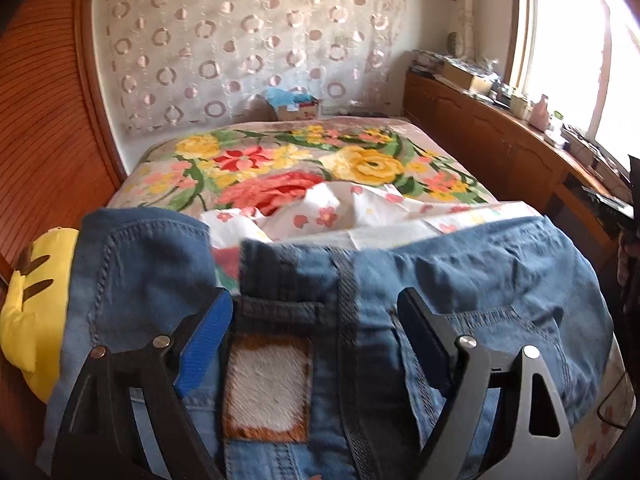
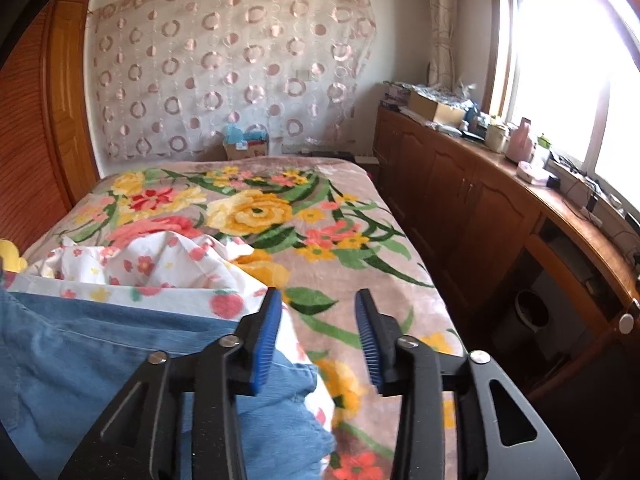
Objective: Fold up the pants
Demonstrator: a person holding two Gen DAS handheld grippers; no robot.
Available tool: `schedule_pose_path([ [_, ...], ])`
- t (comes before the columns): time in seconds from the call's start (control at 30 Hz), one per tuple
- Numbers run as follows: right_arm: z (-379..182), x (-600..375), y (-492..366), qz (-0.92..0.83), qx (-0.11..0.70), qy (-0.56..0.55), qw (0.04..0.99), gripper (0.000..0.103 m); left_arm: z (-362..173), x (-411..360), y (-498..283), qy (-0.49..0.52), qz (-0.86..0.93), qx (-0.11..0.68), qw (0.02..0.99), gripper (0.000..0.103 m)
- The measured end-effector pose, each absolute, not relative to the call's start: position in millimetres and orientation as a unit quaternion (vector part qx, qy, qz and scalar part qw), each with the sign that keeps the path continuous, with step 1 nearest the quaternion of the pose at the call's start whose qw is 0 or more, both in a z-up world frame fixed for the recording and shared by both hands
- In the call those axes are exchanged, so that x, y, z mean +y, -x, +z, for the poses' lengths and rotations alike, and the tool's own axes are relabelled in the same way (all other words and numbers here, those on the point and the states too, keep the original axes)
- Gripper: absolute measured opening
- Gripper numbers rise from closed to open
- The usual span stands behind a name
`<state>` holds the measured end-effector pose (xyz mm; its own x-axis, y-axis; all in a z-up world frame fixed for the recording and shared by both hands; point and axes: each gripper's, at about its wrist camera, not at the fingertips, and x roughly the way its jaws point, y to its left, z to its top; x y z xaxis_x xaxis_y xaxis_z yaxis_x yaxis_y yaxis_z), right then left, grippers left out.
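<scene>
On the floral bedspread (image 2: 320, 200), jeans (image 1: 480, 264).

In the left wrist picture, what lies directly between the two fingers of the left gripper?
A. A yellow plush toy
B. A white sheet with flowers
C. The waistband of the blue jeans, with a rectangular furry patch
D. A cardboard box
C: the left gripper stands open over the blue jeans, and the furry patch on the waistband shows between its fingers.
</scene>
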<state>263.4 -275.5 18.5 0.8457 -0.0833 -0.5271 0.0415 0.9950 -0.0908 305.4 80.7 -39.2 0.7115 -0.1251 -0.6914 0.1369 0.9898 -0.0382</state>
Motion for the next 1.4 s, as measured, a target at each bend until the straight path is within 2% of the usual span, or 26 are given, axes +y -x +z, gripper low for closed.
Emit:
schedule_pose_path([
  [0.43,-17.4,-195.2,-263.3,0.173,0.335,0.065,0.924,0.048,-51.6,67.0,-281.6,-0.017,-0.088,0.383,0.919,0.085],
  [0.73,-37.4,-179.7,-299.7,0.193,0.392,0.117,0.892,0.048,-72.5,63.4,-278.5,-0.022,-0.089,0.41,0.908,0.085],
  [0.77,-36.7,-178.0,-303.8,0.195,0.394,0.118,0.89,0.046,-74.4,64.1,-278.8,-0.021,-0.089,0.412,0.907,0.085],
  [0.83,-37.1,-174.9,-305.9,0.187,0.389,0.132,0.892,0.025,-76.6,64.4,-279.5,-0.019,-0.089,0.414,0.906,0.085],
  [0.9,-30.7,-169.9,-316.5,0.195,0.388,0.142,0.889,0.009,-77.0,64.2,-279.7,-0.02,-0.089,0.414,0.906,0.085],
  [1.03,-28.1,-165.9,-312.2,0.199,0.384,0.165,0.886,0.004,-78.2,64.8,-278.9,-0.02,-0.089,0.413,0.906,0.085],
  [1.27,6.8,-165.9,-301.9,0.174,0.308,0.162,0.921,0.003,-69.3,70.1,-272.2,-0.02,-0.077,0.401,0.913,0.085],
  [1.4,13.3,-157.8,-315.7,0.164,0.296,0.172,0.925,0.003,-63.0,76.7,-269.1,-0.015,-0.07,0.393,0.917,0.085],
])
